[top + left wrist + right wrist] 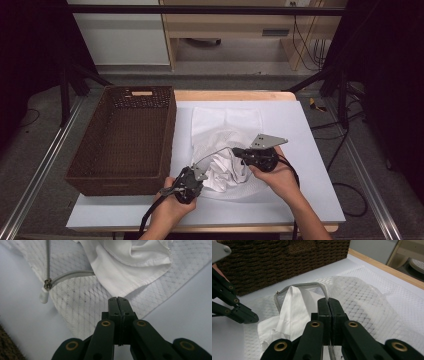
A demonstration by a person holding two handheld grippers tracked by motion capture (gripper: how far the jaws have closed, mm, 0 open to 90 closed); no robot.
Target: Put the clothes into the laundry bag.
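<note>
Stuffing cloth into mesh bag.
My right tongs point(329, 302) clamp the bag point(362, 302) zipper edge; left tongs point(117, 301) closed, empty, just short of the cloth point(125, 272). Next: left pushes cloth inside.

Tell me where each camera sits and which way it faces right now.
High view: above the person's side, looking forward and down on the table, basket and mesh laundry bag; both hands, left gripper, right gripper.
Left gripper view: on the left gripper, jaws shut, facing the bag's zipper pull and white cloth.
Right gripper view: on the right gripper, shut on the bag's zipper edge, facing the basket.
All share the bag and cloth.
</note>
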